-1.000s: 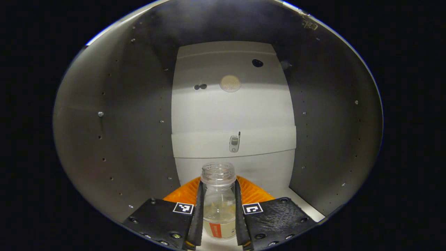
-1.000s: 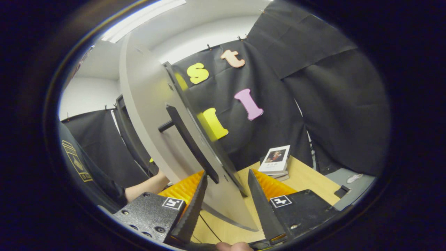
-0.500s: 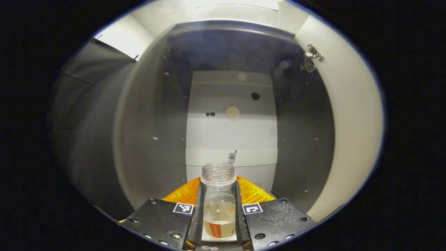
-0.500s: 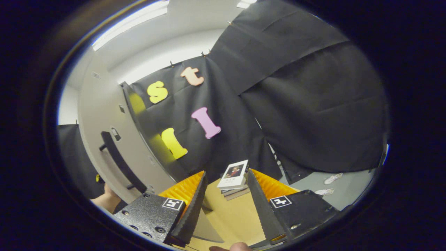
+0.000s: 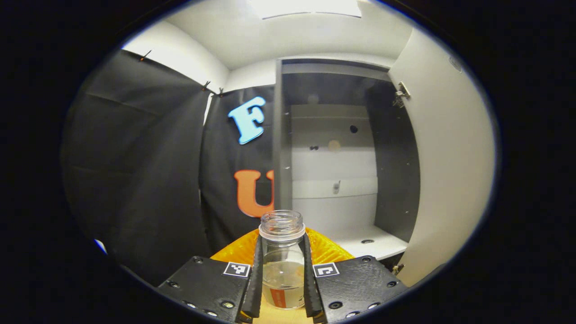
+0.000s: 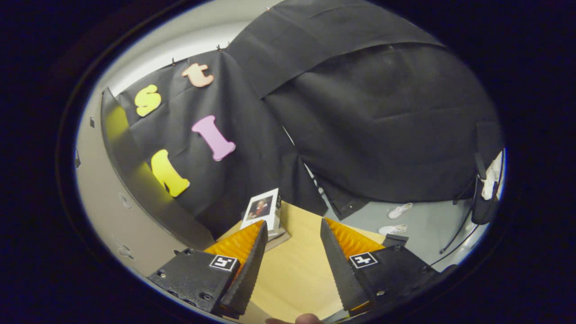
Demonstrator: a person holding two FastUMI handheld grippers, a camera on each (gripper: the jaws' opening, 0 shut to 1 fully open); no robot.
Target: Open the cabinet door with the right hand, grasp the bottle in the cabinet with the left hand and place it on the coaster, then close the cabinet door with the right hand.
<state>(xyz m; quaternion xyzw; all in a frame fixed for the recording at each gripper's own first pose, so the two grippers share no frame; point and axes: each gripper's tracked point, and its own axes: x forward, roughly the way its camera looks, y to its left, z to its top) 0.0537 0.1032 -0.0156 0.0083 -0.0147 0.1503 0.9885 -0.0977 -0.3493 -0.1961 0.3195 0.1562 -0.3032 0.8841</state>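
A clear uncapped bottle [image 5: 282, 261] with a little pale liquid and an orange label stands upright between the fingers of my left gripper [image 5: 282, 279], which is shut on it. It is held outside the cabinet [image 5: 335, 180], in front of the opening. The cabinet door [image 5: 450, 153] stands swung open on the right of the left gripper view. My right gripper [image 6: 292, 265] is open with nothing between its fingers, over the wooden tabletop [image 6: 297, 265]. The door's grey face [image 6: 96, 189] curves along the left edge of the right gripper view.
A small stack of books [image 6: 263, 211] lies on the tabletop just beyond my right gripper. The cabinet's white bottom shelf [image 5: 360, 240] is bare, with a small hole in it. Beyond the table's edge is grey floor [image 6: 405, 216] with shoes on it.
My left gripper has pulled back out of the cabinet with the bottle in it, so the cabinet now sits farther off. My right gripper has swung right, away from the door handle.
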